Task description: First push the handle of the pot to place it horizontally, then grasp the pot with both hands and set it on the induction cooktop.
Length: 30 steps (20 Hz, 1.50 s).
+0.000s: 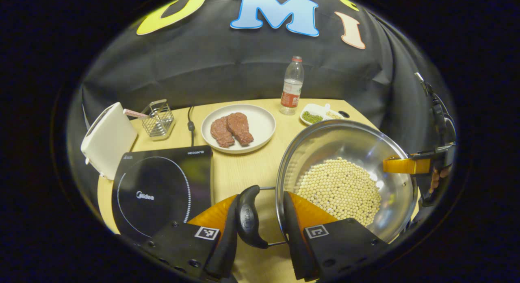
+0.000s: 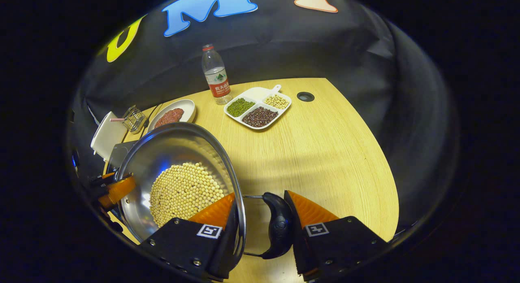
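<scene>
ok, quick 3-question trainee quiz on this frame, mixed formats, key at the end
1. True or false: the pot already sits on the induction cooktop.
2. What fills the pot? A) green beans B) pale round beans C) water
3. Fill in: the left hand-held gripper straddles the pot's black side ____.

Key: 1 false, the pot is beside the cooktop. 2 B. 3 handle; the right hand-held gripper straddles the opposite one.

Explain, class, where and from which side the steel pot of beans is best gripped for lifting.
Grip the pot by its two black side handles, one gripper from each side. The handles stand out past the rim on wire loops, so fingers can close across them; the smooth round wall offers no hold. The left gripper and right gripper already straddle rim and handle.
</scene>
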Each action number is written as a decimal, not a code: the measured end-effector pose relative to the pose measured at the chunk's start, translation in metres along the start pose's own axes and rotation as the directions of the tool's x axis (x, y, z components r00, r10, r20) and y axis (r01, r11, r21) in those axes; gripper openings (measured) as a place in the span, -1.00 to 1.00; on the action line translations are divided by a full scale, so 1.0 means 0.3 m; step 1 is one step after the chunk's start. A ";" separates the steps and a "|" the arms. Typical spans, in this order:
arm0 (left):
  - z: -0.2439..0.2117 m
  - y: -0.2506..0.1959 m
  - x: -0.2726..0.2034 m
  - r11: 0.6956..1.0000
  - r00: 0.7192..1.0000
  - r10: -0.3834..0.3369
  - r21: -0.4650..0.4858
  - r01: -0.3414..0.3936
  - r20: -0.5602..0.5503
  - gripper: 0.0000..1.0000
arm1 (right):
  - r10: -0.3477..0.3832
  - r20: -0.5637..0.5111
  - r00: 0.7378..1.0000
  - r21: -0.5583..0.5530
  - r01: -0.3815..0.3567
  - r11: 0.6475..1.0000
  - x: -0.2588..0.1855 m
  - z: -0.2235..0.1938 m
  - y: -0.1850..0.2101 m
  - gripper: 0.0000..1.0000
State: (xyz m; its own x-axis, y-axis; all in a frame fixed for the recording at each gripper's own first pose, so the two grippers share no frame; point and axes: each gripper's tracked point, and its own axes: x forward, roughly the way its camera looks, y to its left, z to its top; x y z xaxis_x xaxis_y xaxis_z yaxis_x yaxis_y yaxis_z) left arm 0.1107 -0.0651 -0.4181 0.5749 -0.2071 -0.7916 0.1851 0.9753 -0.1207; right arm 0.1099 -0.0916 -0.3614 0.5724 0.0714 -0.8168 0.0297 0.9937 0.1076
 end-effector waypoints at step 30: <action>-0.027 0.737 -0.366 0.996 0.999 0.041 -0.072 -0.043 -0.031 0.24 | 0.056 -0.015 0.998 -0.078 -0.057 0.995 -0.120 -0.015 0.725 0.19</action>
State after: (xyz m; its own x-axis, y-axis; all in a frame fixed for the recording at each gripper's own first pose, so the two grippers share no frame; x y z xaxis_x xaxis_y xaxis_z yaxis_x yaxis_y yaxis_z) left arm 0.0819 0.1741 -0.3627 0.5565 -0.1649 -0.8143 0.1026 0.9862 -0.1296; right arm 0.0920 0.1225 -0.3112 0.5609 0.1279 -0.8179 -0.0665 0.9918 0.1095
